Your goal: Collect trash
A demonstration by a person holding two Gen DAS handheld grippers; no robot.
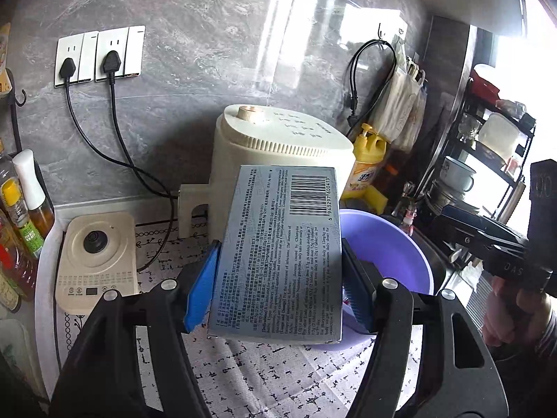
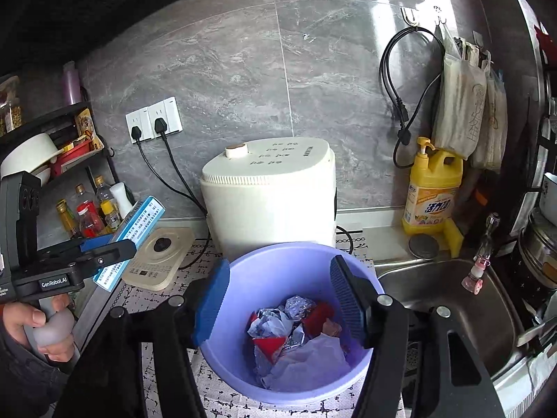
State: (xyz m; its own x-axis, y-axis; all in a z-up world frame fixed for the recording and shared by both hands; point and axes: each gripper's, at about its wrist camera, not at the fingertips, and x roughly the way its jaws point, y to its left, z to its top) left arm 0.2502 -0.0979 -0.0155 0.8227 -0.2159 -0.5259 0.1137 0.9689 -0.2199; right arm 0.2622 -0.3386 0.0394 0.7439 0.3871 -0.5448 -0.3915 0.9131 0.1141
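Left gripper (image 1: pixel 278 278), black-armed with blue pads, clamped on a flat silver-grey cardboard medicine box (image 1: pixel 278 254) with a barcode and small print, pads pressing both long sides, box filling the centre of the left wrist view and tilted up toward the wall. Same box (image 2: pixel 135 233) seen edge-on at the left of the right wrist view, showing a blue-and-white side, carried above the counter and left of the basin, with a hand (image 2: pixel 38 327) wrapped around the grey handle at lower left. Right gripper (image 2: pixel 278 299) open, jaws apart and nothing between them, poised over a round lilac plastic basin (image 2: pixel 226 358) in the lower centre. Inside the basin, crumpled trash (image 2: pixel 296 334): silver foil, red wrappers and white paper. Basin resting on a white mat with black markings (image 2: pixel 222 400), just beside a stainless steel sink (image 2: pixel 463 299) at lower right. Behind the basin, a cream-coloured appliance with a round knob (image 2: pixel 271 191) against the grey marbled wall. Yellow pump bottle of dish soap (image 2: pixel 431 191) at right near the wall, close to a yellow sponge. Cream kettle base (image 2: pixel 156 257) left of the appliance. Two black plugs in white wall sockets (image 2: pixel 153 123) at upper left.
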